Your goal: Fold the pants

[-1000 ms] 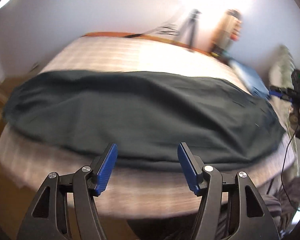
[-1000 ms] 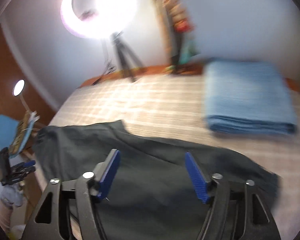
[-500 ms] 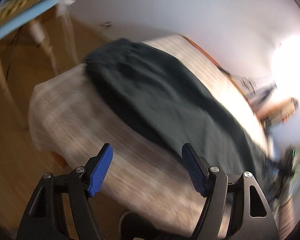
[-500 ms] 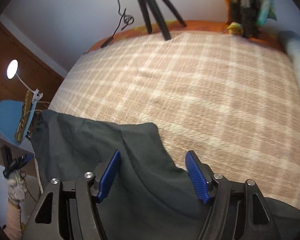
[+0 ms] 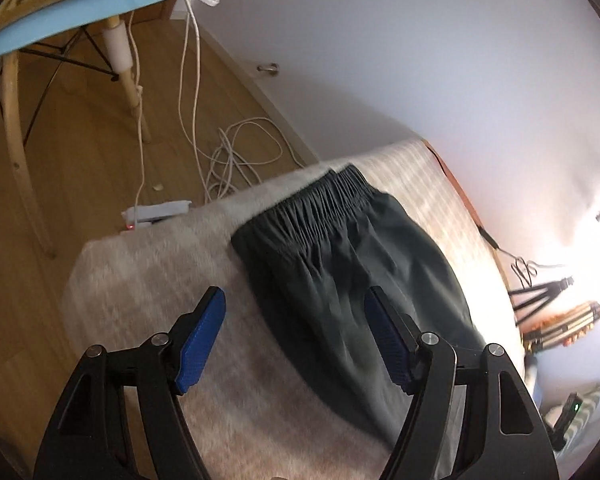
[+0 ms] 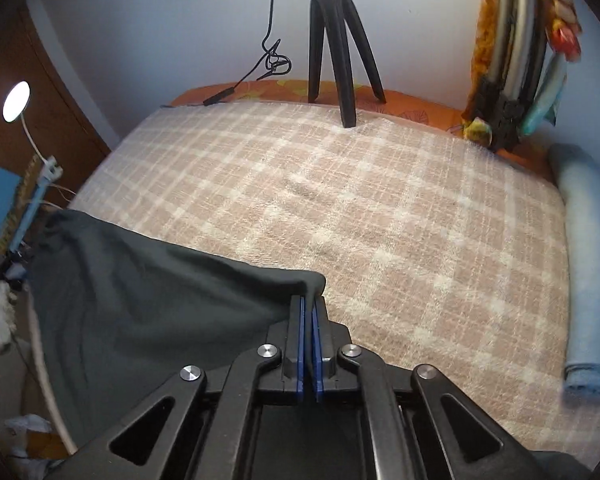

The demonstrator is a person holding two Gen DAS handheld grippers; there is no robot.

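The right gripper (image 6: 308, 304) has its blue pads pressed together on an edge of the dark green pants (image 6: 148, 292), and a small hump of cloth bulges out just past the fingertips. The pinch sits at the far end of the garment as this view shows it, probably the leg end, so lifting here would let the cloth travel over toward the waistband for a lengthwise fold. From that pinch the fabric runs back to the left in a taut, slightly raised sheet, which suggests the grip is bearing some of its weight.

The left gripper (image 5: 294, 340) hangs with its jaws spread wide and nothing between them, poised above the near long edge of the pants, a little short of the elastic waistband (image 5: 315, 204). That position reads as a hand getting ready to pin or grasp the waist end while the other carries the fold over.

The pants lie lengthwise along the near side of the bed, on a beige plaid blanket (image 6: 379, 216), the gathered waistband close to the bed's corner. Beyond them, a black tripod (image 6: 339, 60) stands at the far edge of the bed, and a folded blue blanket (image 6: 591, 260) lies along the right side, well apart from the pants. A chair (image 5: 60, 20) and white cables (image 5: 228, 152) occupy the wooden floor beyond the waistband corner.
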